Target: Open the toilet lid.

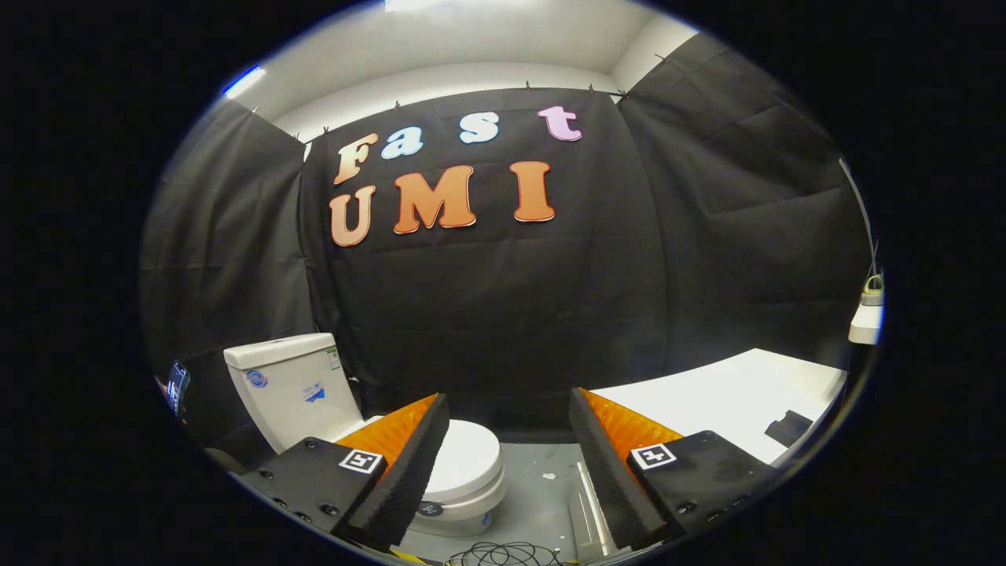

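A cloth-walled recording booth [511, 299] staged as a bathroom, with a toilet [464, 464].

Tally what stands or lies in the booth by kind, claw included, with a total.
Toilet, lid shut: 1
White table: 1
Dark pad on the table: 1
Cable coil on the floor: 1
Claw, open, short of the toilet: 1
Total: 5

gripper view: mounted on gripper [509, 464], looks forward along its parted fingers; faces booth's cloth wall [503, 314] | height: above toilet lid [468, 460], tilted slightly down | range: toilet near, behind left finger; white table [731, 393] beyond right finger
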Demonstrator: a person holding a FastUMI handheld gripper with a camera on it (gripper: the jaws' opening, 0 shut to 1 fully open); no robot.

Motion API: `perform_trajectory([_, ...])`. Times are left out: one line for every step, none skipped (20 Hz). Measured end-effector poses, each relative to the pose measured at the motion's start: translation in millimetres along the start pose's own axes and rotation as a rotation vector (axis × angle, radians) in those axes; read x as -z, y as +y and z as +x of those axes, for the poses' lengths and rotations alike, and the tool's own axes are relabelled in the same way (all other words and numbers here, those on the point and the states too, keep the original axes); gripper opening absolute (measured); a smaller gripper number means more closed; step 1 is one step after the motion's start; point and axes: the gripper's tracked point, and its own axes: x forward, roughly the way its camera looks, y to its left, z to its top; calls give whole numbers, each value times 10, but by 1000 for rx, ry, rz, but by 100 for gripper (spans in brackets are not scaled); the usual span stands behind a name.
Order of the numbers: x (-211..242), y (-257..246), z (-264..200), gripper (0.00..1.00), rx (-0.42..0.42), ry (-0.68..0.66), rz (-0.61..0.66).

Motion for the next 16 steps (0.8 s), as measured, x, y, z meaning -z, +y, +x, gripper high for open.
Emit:
perform_trajectory([-1, -2, 2, 99, 0, 0, -1])
perform_trajectory([2, 0, 8, 99, 1, 0, -1])
perform_trajectory([-2, 2, 1, 99, 1, 0, -1])
perform_trajectory([-2, 3, 3, 99, 2, 0, -1])
perform_trajectory([-5, -4, -6, 99, 2, 0, -1])
perform_trajectory([-3, -8, -7, 99, 3, 0, -1])
perform_trajectory([-4, -7, -10, 99, 3, 0, 0])
perform_trajectory([-6, -7, -10, 99, 3, 0, 0])
perform_trajectory([-5, -7, -2, 99, 3, 0, 0])
perform_trajectory([-3, -6, 1, 99, 3, 1, 0])
perform_trajectory([3, -5, 7, 99, 3, 1, 0])
perform_trajectory([0, -4, 10, 99, 3, 1, 0])
perform_trajectory([0, -5, 6, 99, 3, 1, 0])
perform_trajectory([0, -3, 5, 99, 3, 1, 0])
perform_trajectory([0, -8, 5, 99, 2, 1, 0])
perform_trajectory([1, -5, 3, 99, 2, 1, 0])
